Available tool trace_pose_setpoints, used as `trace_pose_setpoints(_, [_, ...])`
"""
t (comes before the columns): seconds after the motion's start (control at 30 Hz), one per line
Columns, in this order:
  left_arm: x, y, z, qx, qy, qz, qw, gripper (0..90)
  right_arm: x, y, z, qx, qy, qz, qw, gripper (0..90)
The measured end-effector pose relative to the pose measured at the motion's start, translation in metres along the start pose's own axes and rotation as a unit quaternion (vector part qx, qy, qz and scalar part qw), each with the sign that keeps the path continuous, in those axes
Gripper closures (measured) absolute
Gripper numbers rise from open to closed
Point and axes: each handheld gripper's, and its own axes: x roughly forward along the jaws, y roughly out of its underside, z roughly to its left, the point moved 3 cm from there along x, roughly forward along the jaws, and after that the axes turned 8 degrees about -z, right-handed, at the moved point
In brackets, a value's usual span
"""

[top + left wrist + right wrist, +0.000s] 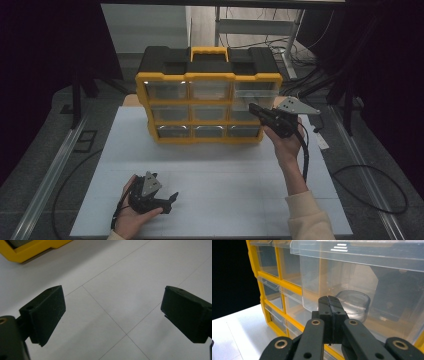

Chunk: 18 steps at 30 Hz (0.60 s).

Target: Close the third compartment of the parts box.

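No legible text or labels.

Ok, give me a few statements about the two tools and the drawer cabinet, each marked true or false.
1. The right tool is shut. True.
2. The left tool grips a drawer. False: its jaws stand open over the white table, with nothing between them.
3. The top right drawer of the yellow cabinet is pulled out. True.
4. The right tool lies on the table. False: a hand holds it up by that drawer.

Tool [331, 305] closed before pulled-out clear drawer [362, 280]
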Motion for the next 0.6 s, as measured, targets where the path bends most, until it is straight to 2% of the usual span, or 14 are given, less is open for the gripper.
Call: trace_pose_setpoints(0.6, [0.0001, -0.0001, -0.0001, 0.000, 0.001, 0.001, 1.0000, 6.5, 0.0036, -0.0003, -0.0033, 0.004, 0.005, 0.001, 1.0000, 89.7])
